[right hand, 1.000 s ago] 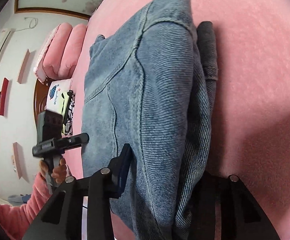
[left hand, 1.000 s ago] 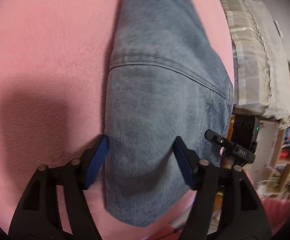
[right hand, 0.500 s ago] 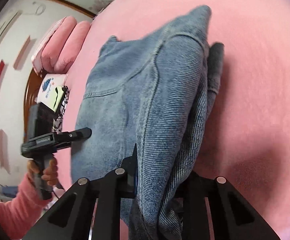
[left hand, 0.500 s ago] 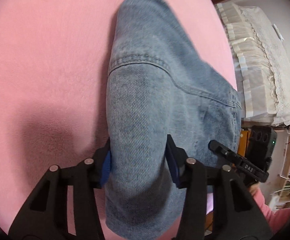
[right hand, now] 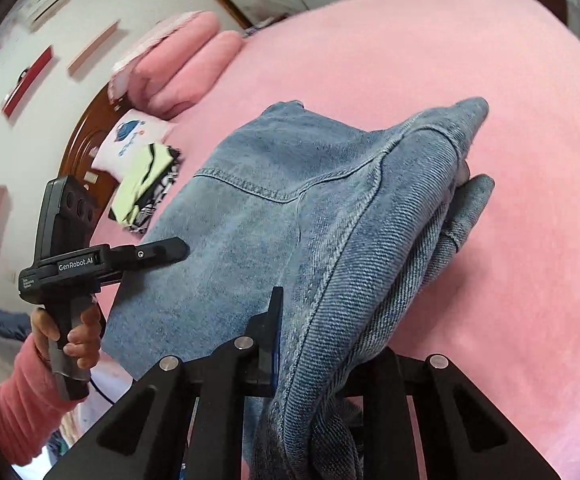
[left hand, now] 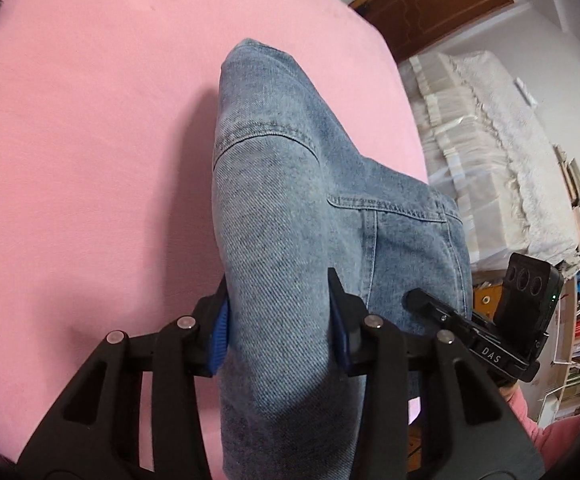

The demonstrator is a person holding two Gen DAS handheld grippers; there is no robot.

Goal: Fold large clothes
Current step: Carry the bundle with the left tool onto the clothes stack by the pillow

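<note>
We find the left gripper [left hand: 278, 320], jaws closing, pinching a thick fold of the denim jeans [left hand: 290, 208], and the right gripper [right hand: 321, 344] clamped on another bunched edge (far finger hidden), the jeans raised over the pink bedcover [left hand: 90, 140].

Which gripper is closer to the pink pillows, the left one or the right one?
Left. The left gripper, its jaws closing on the jeans, is on the side toward the pink pillows. The right gripper grips the jeans' opposite edge, farther from them.
</note>
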